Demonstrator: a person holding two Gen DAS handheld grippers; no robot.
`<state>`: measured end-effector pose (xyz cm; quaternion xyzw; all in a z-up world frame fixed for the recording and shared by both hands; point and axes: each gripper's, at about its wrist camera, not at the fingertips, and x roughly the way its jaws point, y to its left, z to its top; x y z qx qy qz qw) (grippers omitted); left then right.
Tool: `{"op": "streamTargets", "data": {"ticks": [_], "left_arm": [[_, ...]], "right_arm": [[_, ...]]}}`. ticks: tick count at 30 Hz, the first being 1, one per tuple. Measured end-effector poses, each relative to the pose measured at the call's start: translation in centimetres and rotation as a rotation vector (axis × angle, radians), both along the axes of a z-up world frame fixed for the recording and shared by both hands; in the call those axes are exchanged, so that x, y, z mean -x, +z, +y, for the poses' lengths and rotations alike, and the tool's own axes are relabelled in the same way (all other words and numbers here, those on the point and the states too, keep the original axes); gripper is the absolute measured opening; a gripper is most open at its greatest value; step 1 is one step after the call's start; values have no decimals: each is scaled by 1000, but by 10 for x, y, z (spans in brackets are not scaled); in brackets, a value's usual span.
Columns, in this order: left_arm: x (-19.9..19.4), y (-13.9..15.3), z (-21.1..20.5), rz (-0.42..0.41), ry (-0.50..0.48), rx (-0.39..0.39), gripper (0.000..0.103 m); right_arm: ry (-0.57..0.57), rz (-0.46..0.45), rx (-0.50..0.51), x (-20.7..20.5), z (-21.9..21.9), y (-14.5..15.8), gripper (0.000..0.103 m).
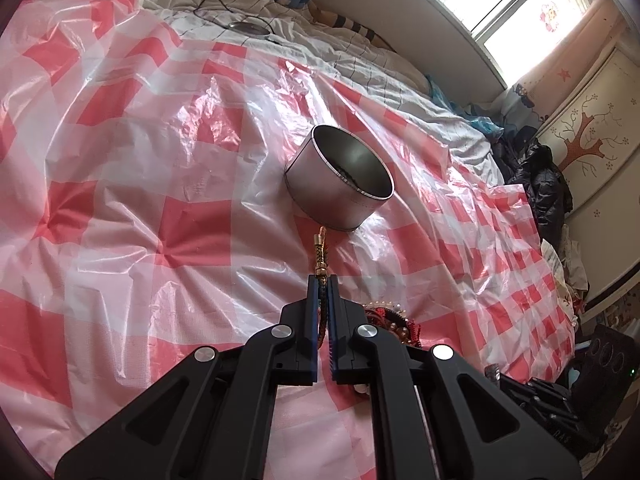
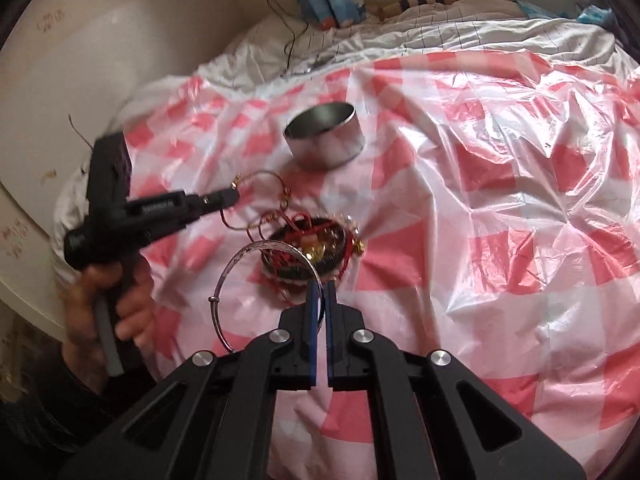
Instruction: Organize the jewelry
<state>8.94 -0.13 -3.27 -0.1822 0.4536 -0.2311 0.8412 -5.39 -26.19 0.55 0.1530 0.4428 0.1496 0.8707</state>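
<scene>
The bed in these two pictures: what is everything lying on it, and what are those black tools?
Red-and-white checked plastic sheet: one, spread over the bed.
Round silver metal tin: one, open, upright, mid-sheet.
Braided cord bracelet with gold clasp: one, dark, clamped in left hand-held gripper.
Thin silver wire bangle: one, clamped in right hand-held gripper.
Tangled jewelry pile: one heap, red, gold, dark, between tin and grippers.
White grid-lined quilt: one, beyond the sheet.
Black cable: one, on the quilt.
Left hand-held gripper: black, blue pads, shut.
Right hand-held gripper: same, shut.
Hand: one, holding the left tool.
</scene>
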Motion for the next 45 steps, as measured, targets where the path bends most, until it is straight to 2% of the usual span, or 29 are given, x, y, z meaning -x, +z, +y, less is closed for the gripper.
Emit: {"op": "streamTargets", "data": {"ticks": [5, 12, 15, 19, 23, 25, 29, 31, 33, 34, 36, 38, 42, 45], "left_arm": [[5, 21, 2, -88, -11, 33, 4], [2, 50, 4, -198, -49, 124, 4], [-12, 60, -2, -238, -68, 169, 4], [-46, 60, -18, -228, -86, 207, 4], [-88, 41, -37, -151, -105, 237, 4], [-109, 25, -51, -81, -118, 183, 4], [-128, 3, -67, 7, -66, -66, 4], [-126, 6, -66, 9, -57, -103, 11], [-122, 18, -60, -27, -44, -113, 25], [-119, 26, -55, -52, -26, -115, 39], [-113, 37, -47, -86, 5, -119, 52], [-108, 45, -38, -109, 29, -135, 53], [-101, 50, -25, -103, 58, -128, 56], [-95, 50, -26, -87, 38, -138, 57]], "right_arm": [[-40, -40, -153, -9, -14, 3, 4], [-48, -82, -205, -49, -17, 11, 4], [-64, -104, -220, -67, -21, 15, 4], [-92, -115, -231, -94, -27, 15, 4], [-112, -116, -233, -116, -33, 11, 4], [-117, -112, -230, -126, -34, 8, 4], [-113, -93, -211, -148, -33, 1, 4], [-108, -86, -196, -159, -29, -1, 4], [-100, -85, -175, -168, -22, 0, 4], [-94, -88, -156, -175, -17, 0, 4], [-82, -91, -125, -183, -7, 1, 4], [-69, -95, -79, -192, 4, 0, 4], [-61, -97, 1, -212, 21, -6, 4], [-67, -94, 88, -225, 32, -11, 6]]}}
